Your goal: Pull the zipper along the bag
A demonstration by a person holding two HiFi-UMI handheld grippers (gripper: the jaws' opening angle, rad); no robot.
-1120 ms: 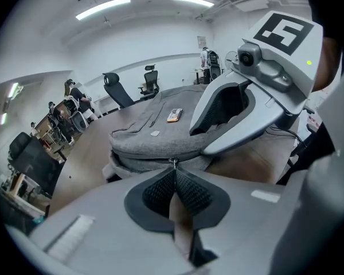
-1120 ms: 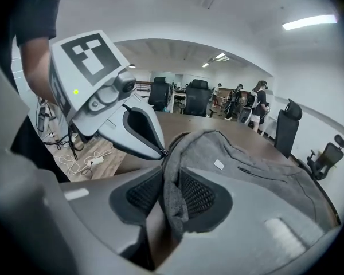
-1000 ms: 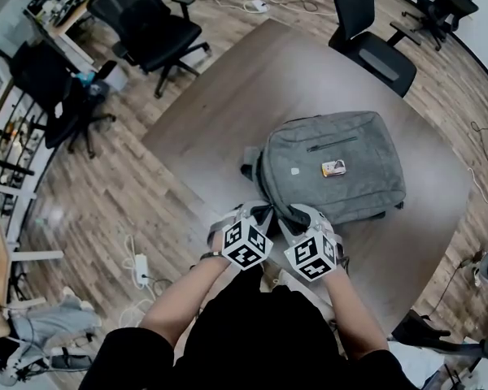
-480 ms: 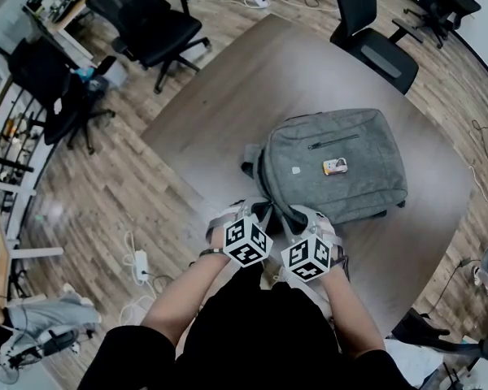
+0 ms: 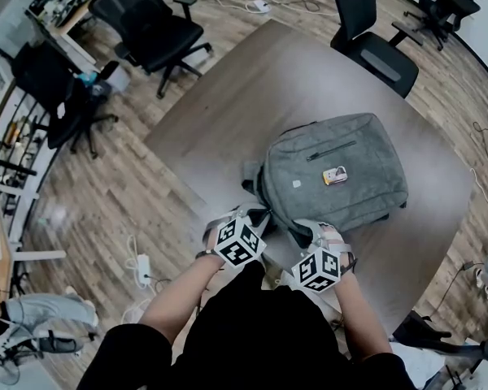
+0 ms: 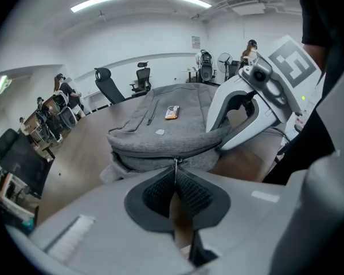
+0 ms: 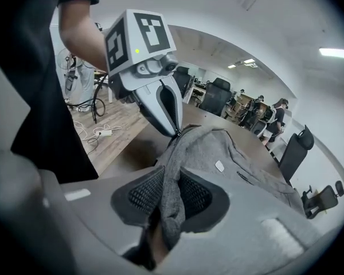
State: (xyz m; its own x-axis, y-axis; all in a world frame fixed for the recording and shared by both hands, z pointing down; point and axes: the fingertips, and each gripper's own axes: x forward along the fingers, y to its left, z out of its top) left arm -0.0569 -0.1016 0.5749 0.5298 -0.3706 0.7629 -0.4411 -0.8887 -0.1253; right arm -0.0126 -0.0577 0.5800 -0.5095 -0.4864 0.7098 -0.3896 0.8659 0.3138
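The zipper pull [image 6: 176, 164] at the bag's [image 5: 337, 169] near edge was pinched in the closed left tongs [image 6: 176, 179]. Just beside it, the bag's fabric was clamped in the right tongs [image 7: 167, 196], whose jaws had just been closing.

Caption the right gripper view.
Right gripper, jaws just closed on a fold of the grey backpack; left gripper pinches the zipper pull.

R gripper [image 7: 166, 192] just closing, pinching bag [image 7: 221, 153] fabric

Ahead of my left gripper [image 6: 175, 177]: bag [image 6: 160, 135] of rough matt grey cloth, metal zip pull [image 6: 176, 163]; beneath, smooth matt wooden table [image 6: 83, 150].
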